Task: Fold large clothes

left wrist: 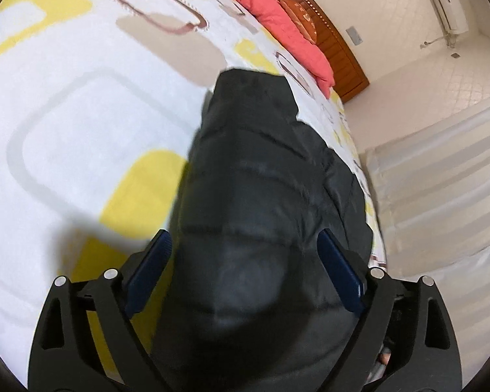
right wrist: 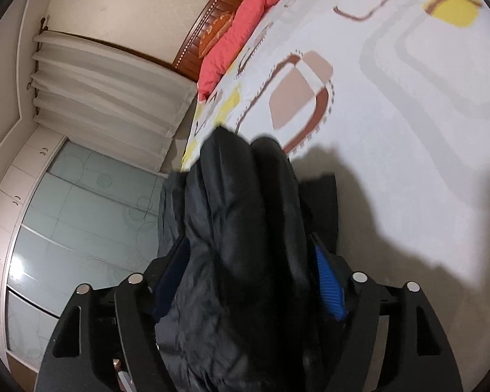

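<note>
black jacket [left wrist: 261,170] is lifted over the bed [left wrist: 81,114], well short of the red pillow [left wrist: 287,29], with left claw [left wrist: 245,271] and right claw [right wrist: 248,277] each clamped on a thick bunch, likely to carry one edge across for a fold.
</note>
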